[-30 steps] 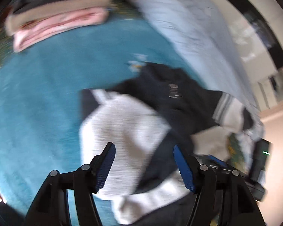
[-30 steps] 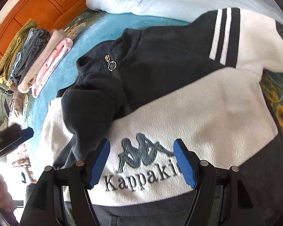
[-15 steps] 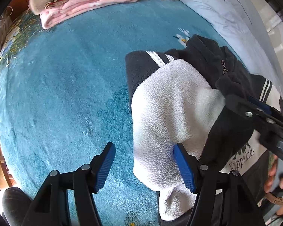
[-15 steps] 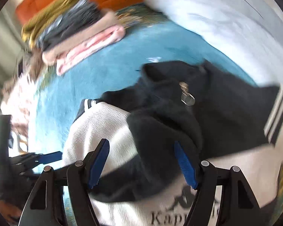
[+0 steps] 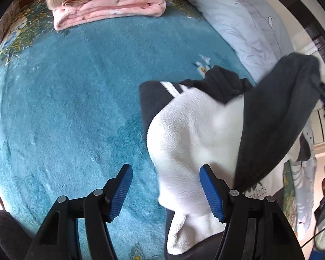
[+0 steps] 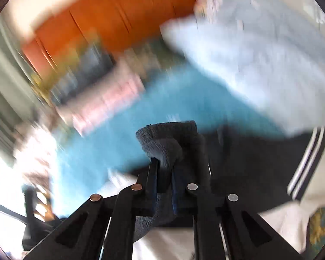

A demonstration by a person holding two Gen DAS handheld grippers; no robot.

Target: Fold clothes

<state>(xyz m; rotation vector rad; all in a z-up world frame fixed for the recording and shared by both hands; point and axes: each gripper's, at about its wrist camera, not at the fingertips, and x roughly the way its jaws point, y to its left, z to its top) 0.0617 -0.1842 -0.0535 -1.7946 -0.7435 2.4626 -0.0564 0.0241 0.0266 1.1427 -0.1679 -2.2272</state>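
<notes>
Right wrist view: my right gripper jaws clamp the sweatshirt's dark sleeve. Left gripper jaws gape, holding nothing. Fleece looks thick, floppy; best gripped at cuff or hem.

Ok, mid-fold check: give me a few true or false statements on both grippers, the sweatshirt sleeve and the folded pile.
1. The right gripper is shut on the dark sleeve. True.
2. The left gripper is clamped on the sweatshirt. False: it is open, holding nothing.
3. The folded pile lies on the teal blanket. True.
4. The pile's lowest visible layer is grey. False: it is pink.
</notes>
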